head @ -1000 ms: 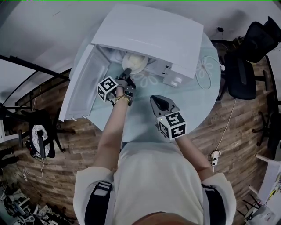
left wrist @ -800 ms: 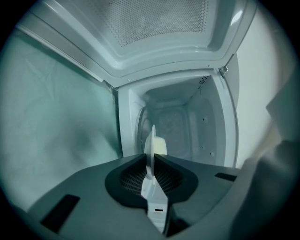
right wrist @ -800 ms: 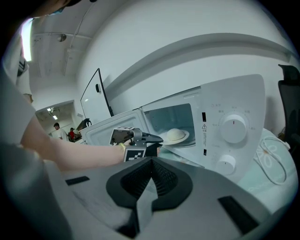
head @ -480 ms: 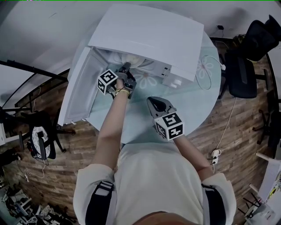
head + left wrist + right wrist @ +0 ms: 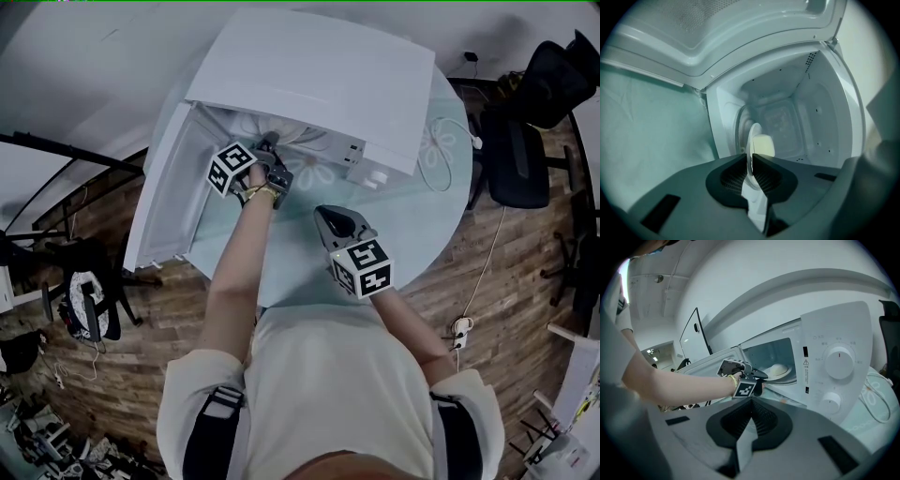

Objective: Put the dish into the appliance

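To the left of my left gripper (image 5: 270,142) the microwave door (image 5: 169,187) hangs wide open. The left gripper reaches up to the mouth of the microwave (image 5: 309,75), its tips just past the front edge. In the left gripper view its jaws are clamped on the thin rim of the dish (image 5: 752,145), which sticks out ahead of the tips into the white cavity and carries a pale mound of food. From the right gripper view I see the dish (image 5: 777,371) level inside the cavity, just beyond the left gripper's tips. I cannot tell whether it touches the cavity floor.

My right gripper (image 5: 325,214) hangs back over the round table (image 5: 412,206), well apart from the microwave, pointing at its open front. Its jaws are pressed together with nothing between them. Ahead of it and to its right are the two control dials (image 5: 839,358). Further right of that gripper a white cable (image 5: 441,159) loops on the table, and a black chair (image 5: 525,141) stands beyond the table's edge.
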A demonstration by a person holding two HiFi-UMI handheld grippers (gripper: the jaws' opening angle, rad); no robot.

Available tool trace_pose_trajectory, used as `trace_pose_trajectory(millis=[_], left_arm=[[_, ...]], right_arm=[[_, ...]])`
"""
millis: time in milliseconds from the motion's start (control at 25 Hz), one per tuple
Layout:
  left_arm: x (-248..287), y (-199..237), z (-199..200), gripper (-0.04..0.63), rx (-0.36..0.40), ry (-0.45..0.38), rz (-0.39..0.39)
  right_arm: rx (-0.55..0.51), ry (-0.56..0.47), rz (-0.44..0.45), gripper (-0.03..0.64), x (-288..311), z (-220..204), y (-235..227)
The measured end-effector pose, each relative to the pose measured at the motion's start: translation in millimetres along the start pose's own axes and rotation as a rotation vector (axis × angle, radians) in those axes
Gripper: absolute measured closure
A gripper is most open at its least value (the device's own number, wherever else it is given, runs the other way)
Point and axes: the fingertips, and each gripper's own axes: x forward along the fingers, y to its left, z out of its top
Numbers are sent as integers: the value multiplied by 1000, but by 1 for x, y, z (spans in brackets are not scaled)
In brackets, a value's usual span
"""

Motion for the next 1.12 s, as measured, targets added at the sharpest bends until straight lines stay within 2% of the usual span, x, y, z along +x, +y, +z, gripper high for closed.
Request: trace_pose_trajectory(millis=[160, 360, 480, 720, 1000, 1120], left_arm=[[-2, 2, -1, 552, 42, 5, 25], [-4, 0, -3, 545, 40, 18, 17], [-5, 3, -7, 500, 37, 30, 26], [-22, 8, -14, 494, 31, 32, 31], [-51, 2, -25, 494, 91, 41, 14], [-65, -5, -32, 495, 142, 44, 2]], right_arm=[[-2, -3, 7, 612, 2, 0, 2], [-6, -5, 8, 612, 0, 0, 6], [-7, -9, 2, 612, -2, 0, 5], [-12, -18, -11, 612, -7, 2, 5], [-23, -34, -37, 612, -13, 3, 5], [-26, -40, -53, 612, -18, 3, 4]])
